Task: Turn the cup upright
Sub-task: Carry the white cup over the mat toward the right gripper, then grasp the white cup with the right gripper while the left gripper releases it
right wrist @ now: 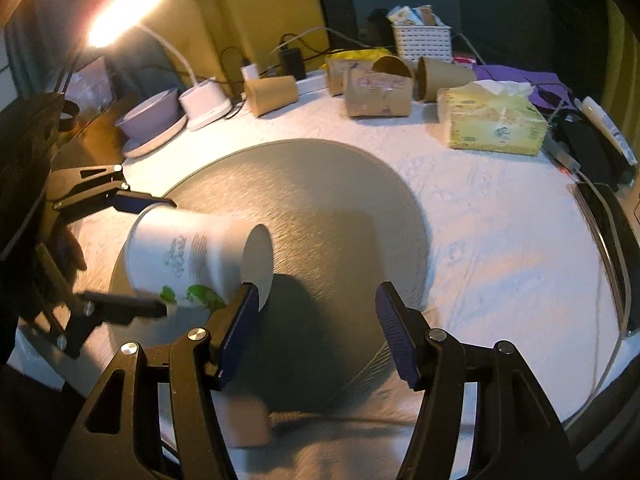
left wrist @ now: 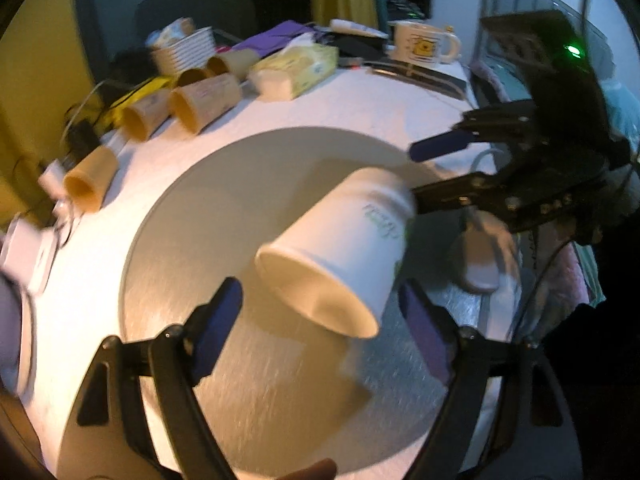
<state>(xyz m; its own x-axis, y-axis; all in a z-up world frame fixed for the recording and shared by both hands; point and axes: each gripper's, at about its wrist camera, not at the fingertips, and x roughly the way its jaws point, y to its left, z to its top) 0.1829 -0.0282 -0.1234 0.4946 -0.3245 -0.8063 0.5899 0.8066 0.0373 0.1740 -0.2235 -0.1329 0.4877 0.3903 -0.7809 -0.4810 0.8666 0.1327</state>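
Note:
A white paper cup [left wrist: 340, 256] with green print lies tilted on its side above the round grey mat [left wrist: 240, 380], its base end toward me in the left wrist view. It also shows in the right wrist view [right wrist: 192, 256]. My left gripper [left wrist: 320, 336] has its blue-padded fingers wide apart on either side of the cup; in the right wrist view it [right wrist: 156, 256] spans the cup's wide end, and contact is unclear. My right gripper [right wrist: 316, 336] is open, its left finger [right wrist: 240, 328] just touching the cup's narrow end; in the left wrist view it [left wrist: 416, 176] sits by the cup's wide end.
Several brown paper cups [right wrist: 378, 90] lie on their sides along the table's far edge, beside a tissue box [right wrist: 494, 122]. A purple bowl on a plate [right wrist: 150, 120], a lit desk lamp [right wrist: 124, 12], a white basket [right wrist: 420, 42], a mug [left wrist: 424, 42] and cables crowd the edges.

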